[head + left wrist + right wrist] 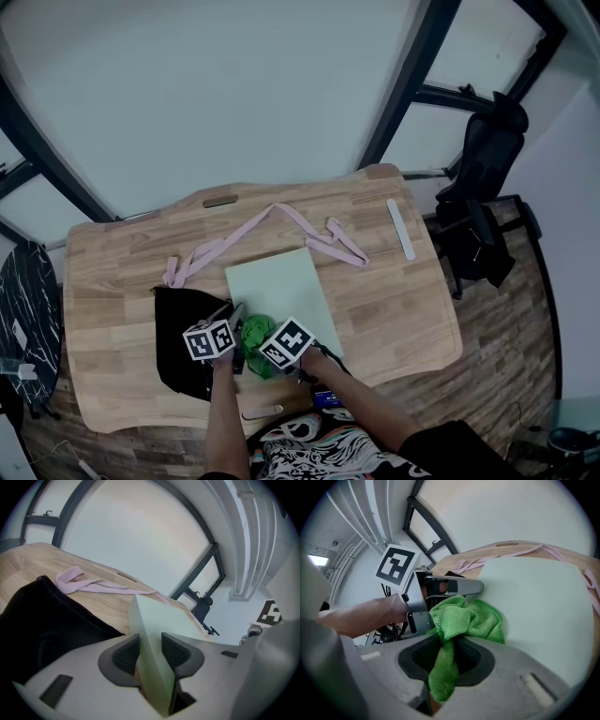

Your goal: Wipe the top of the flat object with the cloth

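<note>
Right gripper (446,656) is clamped on the bunched green cloth (461,618), which rests on the near-left corner of the pale flat object (281,291). Its long axis runs away from the person, so nearly all its top lies ahead and to the right. Left gripper (151,652) pinches that object's near edge, just beside the cloth. Black fabric (178,328) lies to the left on the bench (122,272) and a pink strap (246,232) past the far edge; the wiping path looks unobstructed.

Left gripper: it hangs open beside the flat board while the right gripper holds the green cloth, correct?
No: the left gripper view shows the left gripper shut on the flat board at its edge, not open beside it. The right gripper does hold the green cloth.
</note>
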Motion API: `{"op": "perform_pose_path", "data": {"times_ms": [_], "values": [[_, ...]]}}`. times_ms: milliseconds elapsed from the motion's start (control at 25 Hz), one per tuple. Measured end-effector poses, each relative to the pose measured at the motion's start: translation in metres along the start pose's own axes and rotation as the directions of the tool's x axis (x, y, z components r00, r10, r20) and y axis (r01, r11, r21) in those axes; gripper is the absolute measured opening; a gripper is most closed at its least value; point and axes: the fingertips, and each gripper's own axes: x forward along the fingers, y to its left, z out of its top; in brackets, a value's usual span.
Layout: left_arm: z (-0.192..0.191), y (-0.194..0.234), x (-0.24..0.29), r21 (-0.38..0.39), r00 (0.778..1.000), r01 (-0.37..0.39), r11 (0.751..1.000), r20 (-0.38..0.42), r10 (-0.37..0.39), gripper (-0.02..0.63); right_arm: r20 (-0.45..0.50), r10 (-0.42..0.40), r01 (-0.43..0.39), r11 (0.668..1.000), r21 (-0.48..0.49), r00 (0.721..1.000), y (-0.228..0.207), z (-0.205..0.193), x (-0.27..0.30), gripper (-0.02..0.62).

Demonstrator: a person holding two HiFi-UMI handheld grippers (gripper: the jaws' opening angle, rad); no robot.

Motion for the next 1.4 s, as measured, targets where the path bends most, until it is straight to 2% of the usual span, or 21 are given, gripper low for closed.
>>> {"op": "perform_pose_path", "data": {"times_ms": [920,1400], "values": [[0.000,0.001,0.000,-0.001,1.000,0.005,1.000,0.010,-0.005,0.144,-0.035,0.089,-0.087,0.995,0.051,0.995,0.015,-0.016,0.002,0.081],[-0.001,0.001,0.000,0.002,1.000,0.000,1.000,0.010,0.000,0.144,-0.082,0.107,-0.102,0.993,0.065,0.991,0.021,-0.024,0.003,0.080]]}}
